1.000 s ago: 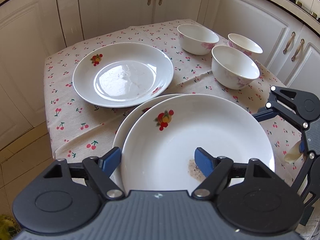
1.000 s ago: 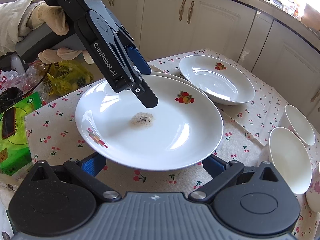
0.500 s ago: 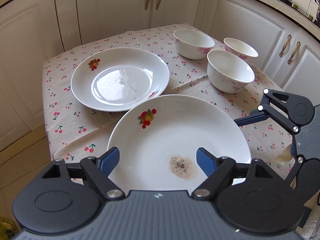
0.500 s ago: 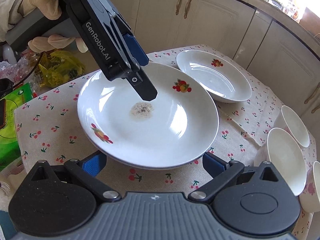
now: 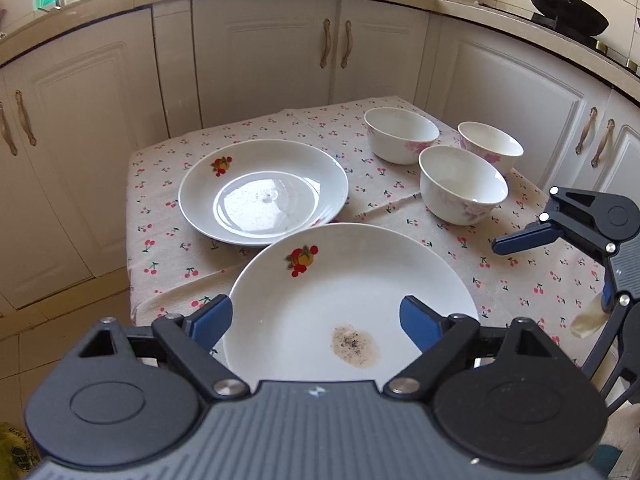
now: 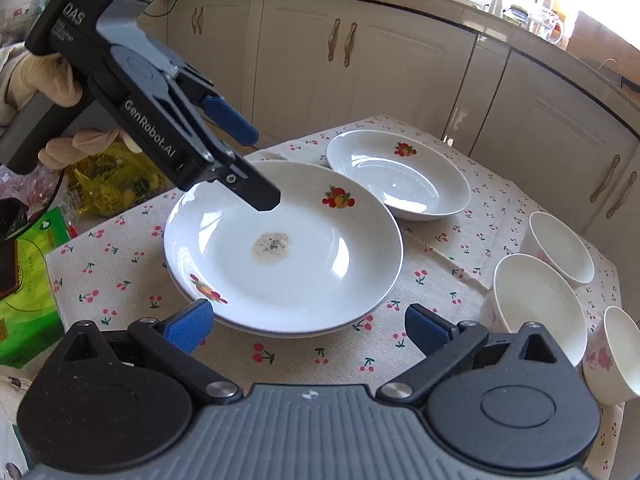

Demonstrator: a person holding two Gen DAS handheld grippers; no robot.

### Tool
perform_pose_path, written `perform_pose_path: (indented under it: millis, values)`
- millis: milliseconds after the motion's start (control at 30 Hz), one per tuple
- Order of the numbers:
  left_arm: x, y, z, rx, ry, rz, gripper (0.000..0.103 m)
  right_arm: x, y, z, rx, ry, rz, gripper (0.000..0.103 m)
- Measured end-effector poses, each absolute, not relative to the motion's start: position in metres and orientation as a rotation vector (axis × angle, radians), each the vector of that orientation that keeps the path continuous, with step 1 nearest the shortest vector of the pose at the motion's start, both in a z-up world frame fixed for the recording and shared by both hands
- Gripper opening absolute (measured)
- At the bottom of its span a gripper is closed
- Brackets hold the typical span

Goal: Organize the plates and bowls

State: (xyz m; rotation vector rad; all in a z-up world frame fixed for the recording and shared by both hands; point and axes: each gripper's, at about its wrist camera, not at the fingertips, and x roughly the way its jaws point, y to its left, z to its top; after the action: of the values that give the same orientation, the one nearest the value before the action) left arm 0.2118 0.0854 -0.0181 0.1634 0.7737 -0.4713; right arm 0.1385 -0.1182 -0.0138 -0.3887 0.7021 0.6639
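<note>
- Lowered since the earlier frame: stained plate point(image 5: 352, 300), tilted off a second plate a second ago, lay flat on top of that plate, whose rim point(image 6: 256, 330) showed just beneath its near edge in the right wrist view.
- Opened up over the last moment: left gripper point(image 5: 316, 316), fingers point(image 5: 210, 318) apart, pads off the stained plate, nothing clamped, seen raised above the plate from the right wrist view.
- Hovered just short of the stacked plates: right gripper point(image 6: 308, 326), fingers point(image 6: 190, 326) spread wide, nothing between them.
- Sat alone on the cherry-print cloth point(image 5: 168, 216) over the surface: empty plate point(image 5: 262, 192), its near rim close to the stack; could not tell whether touching.
- Stood grouped at the far right corner of the surface: three bowls point(image 5: 462, 184), upright, empty, close together, apart from the plates.
- Gripped the left gripper's handle: gloved hand point(image 6: 40, 80).
- Marked the stained plate: brownish speckled patch point(image 5: 355, 346) near its middle, fruit print at the rim.
</note>
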Motion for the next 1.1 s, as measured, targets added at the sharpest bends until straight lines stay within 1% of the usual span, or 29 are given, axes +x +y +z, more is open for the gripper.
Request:
perform_pose_path:
  millis: [133, 267, 600, 833, 1100]
  values:
    - [0.197, 0.081, -0.007, 0.124, 0.745, -0.43, 0.095, 0.134, -0.131, -0.004, -0.334, 0.672, 0.654, 0.103]
    - [0.179, 0.072, -0.003, 0.146, 0.711, -0.365, 0.096, 0.131, -0.14, 0.006, -0.32, 0.639, 0.655, 0.103]
    - [0.155, 0.055, -0.006, 0.144, 0.722, -0.357, 0.096, 0.13, -0.157, 0.023, -0.347, 0.567, 0.668, 0.103]
    - [0.157, 0.057, -0.008, 0.123, 0.722, -0.367, 0.096, 0.15, -0.164, 0.029, -0.359, 0.57, 0.69, 0.103]
    - [0.184, 0.072, -0.005, 0.087, 0.718, -0.344, 0.097, 0.199, -0.167, 0.029, -0.386, 0.612, 0.708, 0.103]
